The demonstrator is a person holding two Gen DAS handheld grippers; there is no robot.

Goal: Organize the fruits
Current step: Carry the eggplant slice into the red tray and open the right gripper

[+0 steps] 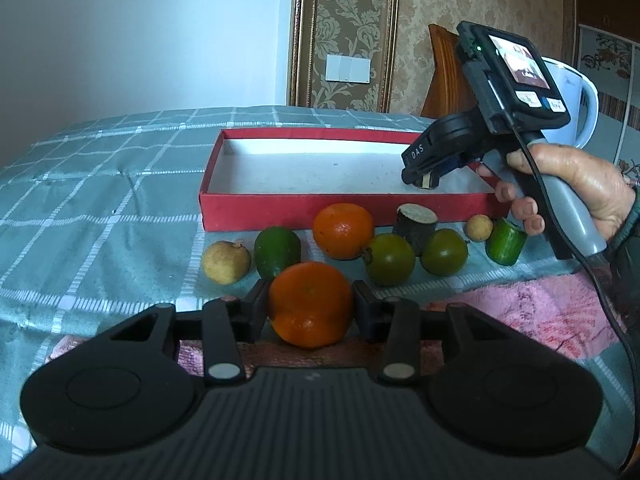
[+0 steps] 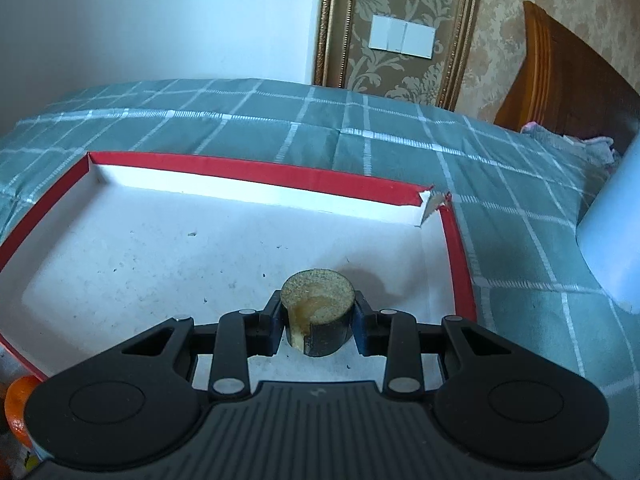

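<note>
The left tool pinches an orange at the near edge of the fruit cluster on the checked cloth. Beyond it lie a second orange, green fruits, and a dark sugarcane stub, crowding the red box. The right tool pinches a sugarcane piece over the box's white floor, near its right wall.

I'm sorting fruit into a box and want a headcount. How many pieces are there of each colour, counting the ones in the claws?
orange pieces: 2
green pieces: 4
tan pieces: 2
dark pieces: 2
Total: 10
</note>
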